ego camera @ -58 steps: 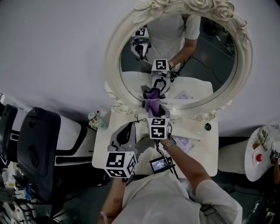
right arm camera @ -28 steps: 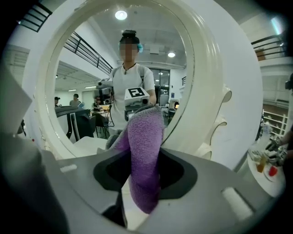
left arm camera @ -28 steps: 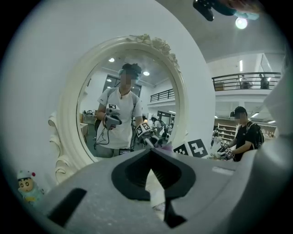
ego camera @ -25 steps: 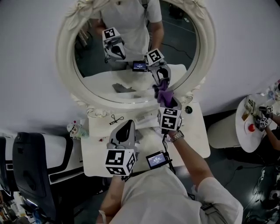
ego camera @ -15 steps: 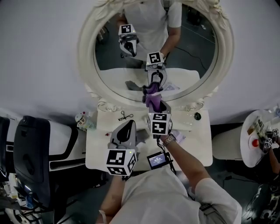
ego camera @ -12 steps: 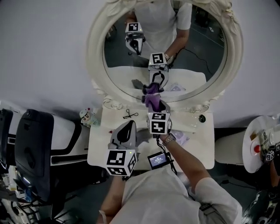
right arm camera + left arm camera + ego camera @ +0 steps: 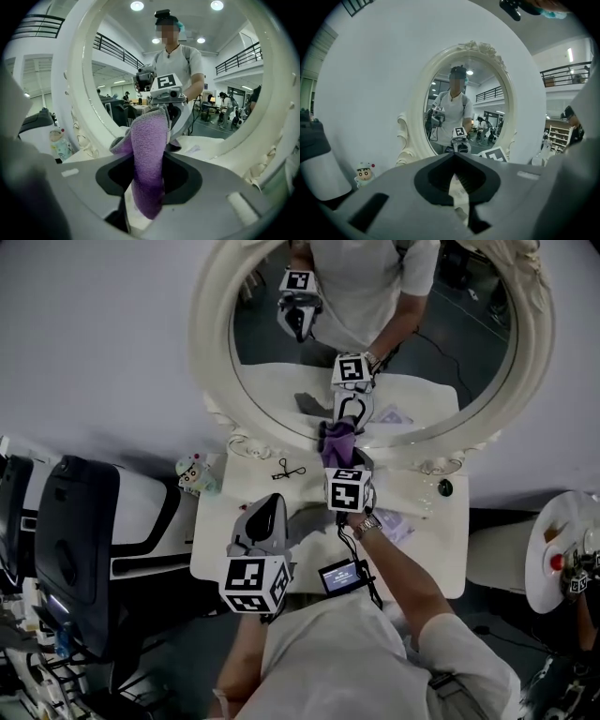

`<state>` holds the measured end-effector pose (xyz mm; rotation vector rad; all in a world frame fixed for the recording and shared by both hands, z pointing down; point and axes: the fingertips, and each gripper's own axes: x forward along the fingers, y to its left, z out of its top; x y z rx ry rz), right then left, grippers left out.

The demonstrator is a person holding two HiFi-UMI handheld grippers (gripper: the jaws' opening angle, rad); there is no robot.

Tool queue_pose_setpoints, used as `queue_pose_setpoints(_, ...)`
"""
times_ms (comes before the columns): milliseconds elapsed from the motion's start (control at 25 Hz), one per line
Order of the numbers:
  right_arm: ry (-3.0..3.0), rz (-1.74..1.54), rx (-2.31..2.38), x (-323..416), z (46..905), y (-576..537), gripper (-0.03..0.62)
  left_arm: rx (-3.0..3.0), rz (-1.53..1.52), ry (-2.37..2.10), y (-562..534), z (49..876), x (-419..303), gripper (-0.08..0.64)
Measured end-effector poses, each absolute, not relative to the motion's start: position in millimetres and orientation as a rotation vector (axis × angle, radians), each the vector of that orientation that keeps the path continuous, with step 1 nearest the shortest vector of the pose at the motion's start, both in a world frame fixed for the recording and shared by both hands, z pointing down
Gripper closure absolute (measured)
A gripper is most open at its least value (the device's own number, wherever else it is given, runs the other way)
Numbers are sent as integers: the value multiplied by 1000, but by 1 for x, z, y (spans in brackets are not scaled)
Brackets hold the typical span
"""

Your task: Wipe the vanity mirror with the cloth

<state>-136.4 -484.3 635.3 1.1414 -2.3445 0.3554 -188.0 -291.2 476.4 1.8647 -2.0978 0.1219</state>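
Right tongs (image 7: 341, 457) are clamped on a purple cloth (image 7: 335, 439). The right gripper view shows the fabric pinched between the jaws and standing up out of them in a thick fold. The cloth's top meets its own reflection on the glass of the vanity mirror (image 7: 214, 343), low in the oval and just above the bottom of the ornate white frame. The person's right forearm reaches forward over the white surface (image 7: 441, 559), with a wristwatch (image 7: 366, 523) showing behind the marker cube.

Left tongs (image 7: 270, 504) are held back over the near left part of the surface, well apart from the glass. Their jaws are brought together at the tips with nothing between them.

A small cartoon figurine (image 7: 192, 472) stands at the surface's left edge beside the mirror's base. A small black scissor-like tool (image 7: 286, 468) lies near the frame. A black chair (image 7: 80, 531) stands to the left.
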Motion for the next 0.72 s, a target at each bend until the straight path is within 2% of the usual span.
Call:
queue_pose_setpoints(320, -2264, 350, 1300, -55, 629, -516, 433, 2002, 148, -1971, -319, 479, -137, 557)
queue_pose_setpoints(720, -2354, 292, 1444, 16, 582, -534, 431, 2077, 139, -1917, -325, 476, -84, 557)
